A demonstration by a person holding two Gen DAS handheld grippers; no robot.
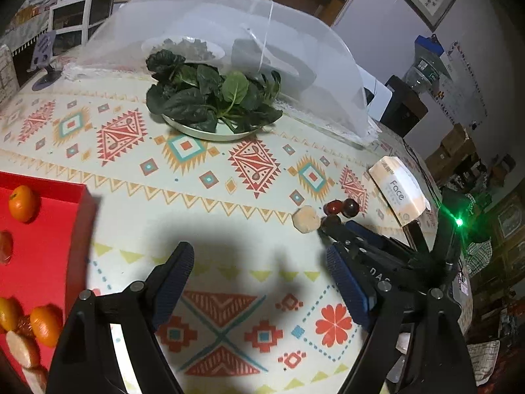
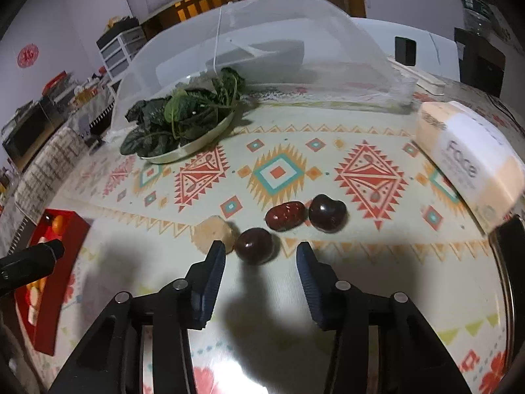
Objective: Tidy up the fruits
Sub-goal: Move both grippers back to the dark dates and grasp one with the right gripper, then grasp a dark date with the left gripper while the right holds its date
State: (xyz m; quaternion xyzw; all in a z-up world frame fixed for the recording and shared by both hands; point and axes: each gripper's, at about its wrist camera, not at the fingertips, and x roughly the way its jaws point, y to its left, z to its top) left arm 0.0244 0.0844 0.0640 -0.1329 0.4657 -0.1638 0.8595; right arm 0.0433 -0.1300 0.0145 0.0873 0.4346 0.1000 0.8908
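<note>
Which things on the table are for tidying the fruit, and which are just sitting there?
For the job:
- red tray
- oranges in it
- two dark cherries
- red date
- pale fruit slice

Just lying about:
- plate of leafy greens
- mesh food cover
- tissue pack

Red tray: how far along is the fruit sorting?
Done: the red tray already holds oranges and pale slices. In hand: nothing held; the right hand-held gripper is open around a dark cherry, and the left hand-held gripper is open and empty. Left: that cherry, another cherry, a red date, a beige slice.
</note>
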